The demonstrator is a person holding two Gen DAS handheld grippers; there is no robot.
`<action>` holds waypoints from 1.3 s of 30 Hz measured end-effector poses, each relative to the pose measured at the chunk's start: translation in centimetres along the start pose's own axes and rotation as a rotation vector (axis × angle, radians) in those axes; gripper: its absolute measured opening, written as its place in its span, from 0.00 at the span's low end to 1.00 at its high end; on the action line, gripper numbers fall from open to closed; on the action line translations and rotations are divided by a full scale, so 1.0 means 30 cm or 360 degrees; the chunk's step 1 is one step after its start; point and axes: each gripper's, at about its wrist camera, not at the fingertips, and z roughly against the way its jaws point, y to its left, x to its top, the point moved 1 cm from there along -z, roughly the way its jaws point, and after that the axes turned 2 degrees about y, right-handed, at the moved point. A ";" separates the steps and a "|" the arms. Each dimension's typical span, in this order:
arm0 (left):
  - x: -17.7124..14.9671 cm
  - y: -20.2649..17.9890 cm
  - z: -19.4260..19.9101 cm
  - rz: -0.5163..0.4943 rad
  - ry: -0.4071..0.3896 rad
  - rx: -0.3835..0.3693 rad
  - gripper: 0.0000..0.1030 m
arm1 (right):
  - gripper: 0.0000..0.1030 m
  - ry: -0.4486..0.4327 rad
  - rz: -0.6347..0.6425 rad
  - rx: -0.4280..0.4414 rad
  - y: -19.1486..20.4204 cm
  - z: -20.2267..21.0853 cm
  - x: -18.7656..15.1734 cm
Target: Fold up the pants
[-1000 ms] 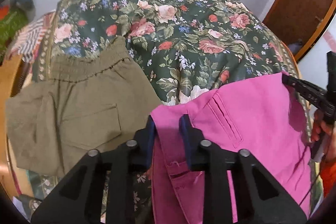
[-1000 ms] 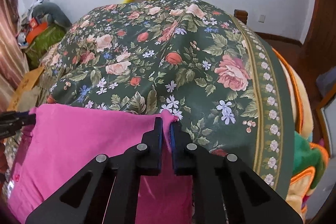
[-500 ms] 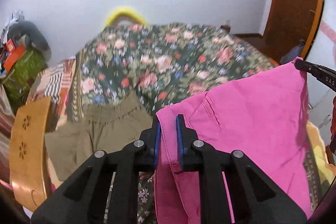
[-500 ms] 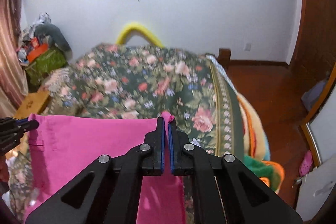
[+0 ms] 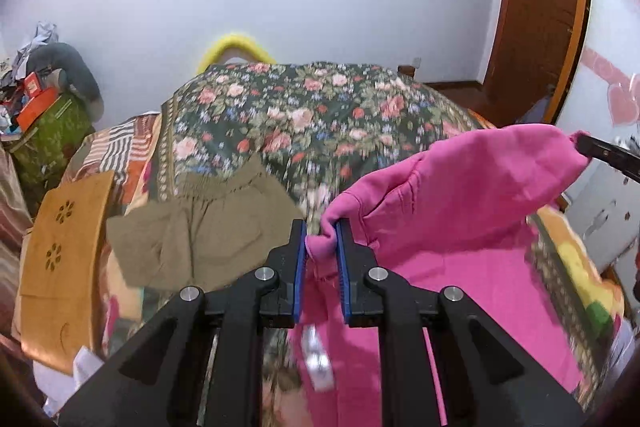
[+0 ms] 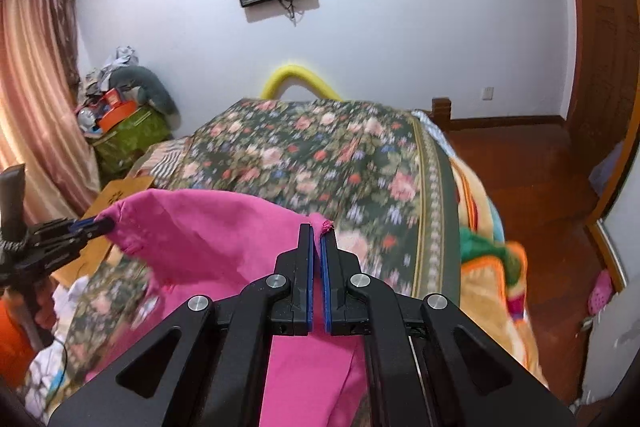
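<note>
In the left wrist view our left gripper (image 5: 321,239) pinches 1 bunched corner of the pink pants (image 5: 460,211), and in the right wrist view our right gripper (image 6: 317,241) clamps the other corner, the soft, light cloth sagging between our fingers above the bed (image 6: 320,155), best held at its edge.

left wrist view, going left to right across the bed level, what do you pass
green bag → tan board → olive shorts → left claw → pink pants → right claw
</note>
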 end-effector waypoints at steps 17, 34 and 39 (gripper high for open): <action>-0.490 -0.037 0.050 -0.0067 0.0378 -0.0040 0.14 | 0.03 0.0373 0.0135 -0.0042 0.079 0.024 -0.480; -0.480 -0.052 0.169 -0.0284 0.0310 -0.0055 0.53 | 0.43 0.0379 0.0288 -0.0071 0.136 0.167 -0.549; -0.485 -0.126 0.121 -0.0513 0.0331 0.0017 0.55 | 0.45 0.0436 0.0371 0.0047 0.216 0.119 -0.540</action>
